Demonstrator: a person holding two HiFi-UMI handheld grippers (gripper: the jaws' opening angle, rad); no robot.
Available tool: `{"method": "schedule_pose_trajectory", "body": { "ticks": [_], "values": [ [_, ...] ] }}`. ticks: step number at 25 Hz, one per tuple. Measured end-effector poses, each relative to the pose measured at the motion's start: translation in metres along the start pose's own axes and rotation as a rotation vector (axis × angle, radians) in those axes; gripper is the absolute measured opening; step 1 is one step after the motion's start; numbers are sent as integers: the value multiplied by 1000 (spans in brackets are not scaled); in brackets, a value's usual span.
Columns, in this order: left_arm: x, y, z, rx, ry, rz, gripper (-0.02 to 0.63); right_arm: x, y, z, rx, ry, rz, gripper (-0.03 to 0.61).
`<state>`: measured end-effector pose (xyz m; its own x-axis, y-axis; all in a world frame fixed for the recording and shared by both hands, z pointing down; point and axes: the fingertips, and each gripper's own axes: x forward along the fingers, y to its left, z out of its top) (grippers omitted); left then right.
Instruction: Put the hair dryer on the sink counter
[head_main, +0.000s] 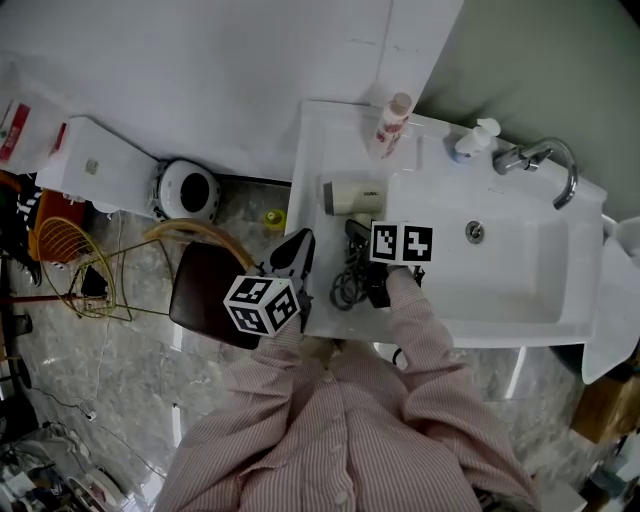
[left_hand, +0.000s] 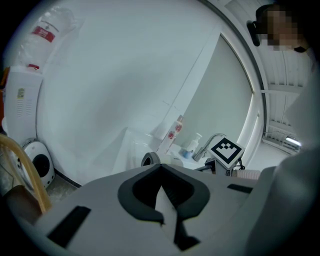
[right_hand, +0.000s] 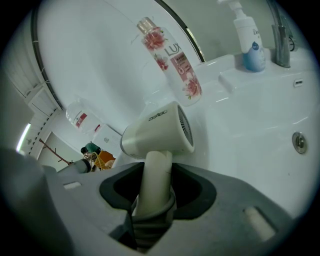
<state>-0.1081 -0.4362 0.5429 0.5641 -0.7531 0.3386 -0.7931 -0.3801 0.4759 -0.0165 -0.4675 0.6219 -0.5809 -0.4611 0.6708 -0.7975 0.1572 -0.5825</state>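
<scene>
Right gripper view: right gripper (right_hand: 152, 195) is pinching the hair dryer (right_hand: 159, 131) by its handle
Hair dryer: body's on the sink counter (head_main: 322, 140), left side, beside the basin, just in front of a LUX bottle (right_hand: 170, 60)
Cord (head_main: 348, 285): bunched up near the counter's front edge
Left gripper (left_hand: 162, 197): jaws pressed together, nothing in them, just off the counter's left edge

We're looking steeply down from head height over the sink counter (head_main: 315, 150). The right gripper view is sitting close in, the left one's hanging further back, and all three are catching the pink bottle (head_main: 393, 120) and faucet (head_main: 545, 160).
</scene>
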Motion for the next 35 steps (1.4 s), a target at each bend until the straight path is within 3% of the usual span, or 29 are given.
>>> {"method": "schedule_pose_trajectory", "body": {
  "ticks": [9, 15, 25, 30, 35],
  "values": [
    [0, -5, 5, 7, -4, -10, -3, 0, 2, -1, -17, -13, -12, 174],
    [-4, -10, 8, 20, -11, -17, -3, -6, -2, 3, -49, -72, -82, 187],
    [-16, -28, 13, 59, -26, -42, -3, -35, 9, 17, -184, -189, -77, 182],
    [-23, -36, 17, 87, -38, -53, -3, -55, 15, 19, -247, -238, -66, 150],
    [-34, -46, 20, 115, -53, -61, -3, -79, 28, 20, -305, -291, -43, 15]
  ]
}}
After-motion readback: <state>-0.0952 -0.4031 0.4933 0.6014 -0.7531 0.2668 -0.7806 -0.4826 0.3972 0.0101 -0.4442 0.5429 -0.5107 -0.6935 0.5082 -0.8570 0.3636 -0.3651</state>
